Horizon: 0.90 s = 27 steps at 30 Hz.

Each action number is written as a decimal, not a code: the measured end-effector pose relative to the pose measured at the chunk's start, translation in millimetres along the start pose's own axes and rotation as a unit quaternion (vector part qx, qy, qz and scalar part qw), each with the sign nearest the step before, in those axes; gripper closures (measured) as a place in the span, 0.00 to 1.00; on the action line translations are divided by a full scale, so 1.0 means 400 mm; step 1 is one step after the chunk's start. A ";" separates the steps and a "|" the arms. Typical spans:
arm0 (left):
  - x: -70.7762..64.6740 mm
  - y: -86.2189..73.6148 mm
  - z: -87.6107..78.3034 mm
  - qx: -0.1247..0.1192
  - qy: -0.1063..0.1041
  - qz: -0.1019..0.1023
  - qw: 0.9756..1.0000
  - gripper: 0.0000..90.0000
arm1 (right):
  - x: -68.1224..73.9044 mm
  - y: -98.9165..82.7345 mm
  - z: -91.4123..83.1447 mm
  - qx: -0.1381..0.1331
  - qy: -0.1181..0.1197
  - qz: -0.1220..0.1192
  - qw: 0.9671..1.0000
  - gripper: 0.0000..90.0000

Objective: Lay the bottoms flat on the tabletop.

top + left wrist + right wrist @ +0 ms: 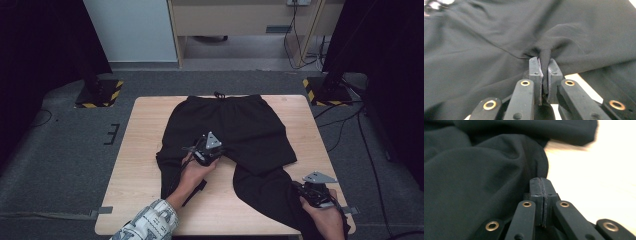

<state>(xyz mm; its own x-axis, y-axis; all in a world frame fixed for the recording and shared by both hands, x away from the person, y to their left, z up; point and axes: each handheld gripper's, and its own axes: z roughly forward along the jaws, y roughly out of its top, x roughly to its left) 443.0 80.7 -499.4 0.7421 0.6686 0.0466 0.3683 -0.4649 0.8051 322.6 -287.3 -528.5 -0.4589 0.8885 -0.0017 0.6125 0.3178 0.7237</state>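
Trousers: black trousers (235,135) lie spread on the wooden worktop (145,125), waistband at 12 o'clock, legs running toward 6 o'clock.
Drawstring: a small knot (218,94) sits at the waistband's middle, right at the worktop's far edge.
Left gripper: the left gripper (212,150) sits at the crotch, near the centre of the worktop, the person's hand (192,175) behind it at 7 o'clock.
Left jaws: in the left gripper view they are clamped on a pinched ridge of black cloth (545,62), the fold standing up between the pads.
Right gripper: the right gripper (312,192) is down at 5 o'clock, at the cuff end of the right-hand leg, close to the worktop's near edge.
Right jaws: in the right gripper view the pads are pressed together, right at the cloth's edge (541,170); whether any fabric is caught between them cannot be told.
Left-hand leg: it runs down toward 7 o'clock, partly under the person's forearm and patterned sleeve (150,222).
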 end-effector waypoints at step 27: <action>0.009 -0.066 0.024 0.053 0.009 0.021 0.998 0.61 | 0.003 0.056 0.023 -0.024 0.006 0.027 0.999 0.61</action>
<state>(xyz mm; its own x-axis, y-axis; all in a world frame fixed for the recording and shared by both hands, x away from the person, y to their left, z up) 441.3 89.7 -526.3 0.7489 0.6565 0.0902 0.3945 -0.5509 0.7354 341.7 -276.2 -518.5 -0.4338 0.8998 0.0456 0.6056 0.2538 0.7542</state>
